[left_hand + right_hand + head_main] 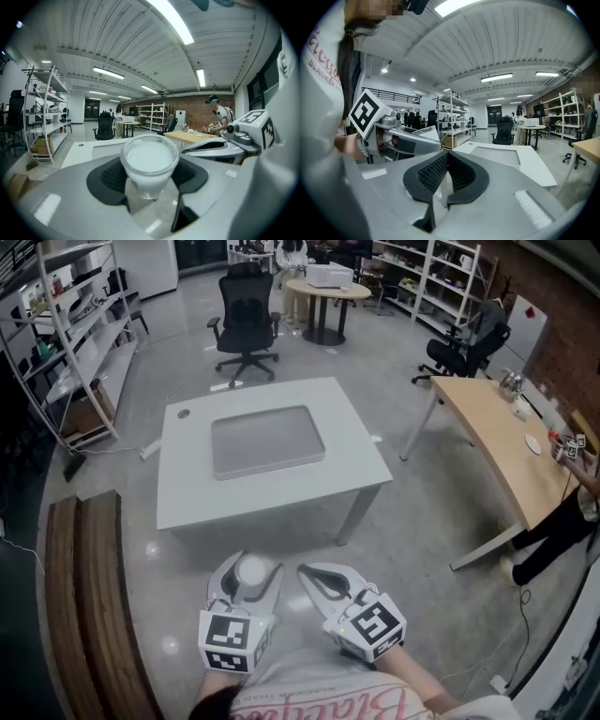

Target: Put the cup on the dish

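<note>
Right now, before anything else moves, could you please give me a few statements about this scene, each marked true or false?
1. The left gripper holds a white cup between its jaws. True.
2. The right gripper grips a second cup. False: its jaws are closed with nothing between them.
3. The cup already stands on the grey tray. False: it is in the left gripper, short of the table.
4. The grey tray lies on the white table. True.
5. A black office chair stands beyond the table. True.
</note>
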{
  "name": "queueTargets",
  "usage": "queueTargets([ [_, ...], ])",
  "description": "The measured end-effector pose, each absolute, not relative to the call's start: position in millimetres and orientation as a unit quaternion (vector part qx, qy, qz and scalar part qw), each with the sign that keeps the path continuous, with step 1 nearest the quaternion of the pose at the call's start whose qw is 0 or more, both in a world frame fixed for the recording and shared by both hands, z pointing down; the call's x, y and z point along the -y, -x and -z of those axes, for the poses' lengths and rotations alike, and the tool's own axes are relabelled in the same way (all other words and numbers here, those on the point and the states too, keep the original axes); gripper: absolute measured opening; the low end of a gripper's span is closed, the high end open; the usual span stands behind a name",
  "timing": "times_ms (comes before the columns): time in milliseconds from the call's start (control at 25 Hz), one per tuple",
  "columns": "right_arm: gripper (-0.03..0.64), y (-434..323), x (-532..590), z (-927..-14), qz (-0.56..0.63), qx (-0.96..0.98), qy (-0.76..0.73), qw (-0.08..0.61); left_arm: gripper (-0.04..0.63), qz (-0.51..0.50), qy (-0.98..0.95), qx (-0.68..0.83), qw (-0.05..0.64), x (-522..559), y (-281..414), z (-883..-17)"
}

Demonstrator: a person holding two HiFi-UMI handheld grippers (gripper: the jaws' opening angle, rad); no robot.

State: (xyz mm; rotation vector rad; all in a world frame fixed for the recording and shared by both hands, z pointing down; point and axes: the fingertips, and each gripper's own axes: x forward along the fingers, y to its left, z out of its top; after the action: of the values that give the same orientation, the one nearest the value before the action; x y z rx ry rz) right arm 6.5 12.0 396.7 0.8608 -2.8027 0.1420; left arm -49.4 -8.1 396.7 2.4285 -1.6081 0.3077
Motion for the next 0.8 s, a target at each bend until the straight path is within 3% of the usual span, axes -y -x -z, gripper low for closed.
queueTargets([
  [800,0.002,40.9,156.9,-399.3,-0.048,0.937,-0.325,0.119,0.256,-0.126,-0.854,0.493,0.105,205.7,76.1,-436.3],
])
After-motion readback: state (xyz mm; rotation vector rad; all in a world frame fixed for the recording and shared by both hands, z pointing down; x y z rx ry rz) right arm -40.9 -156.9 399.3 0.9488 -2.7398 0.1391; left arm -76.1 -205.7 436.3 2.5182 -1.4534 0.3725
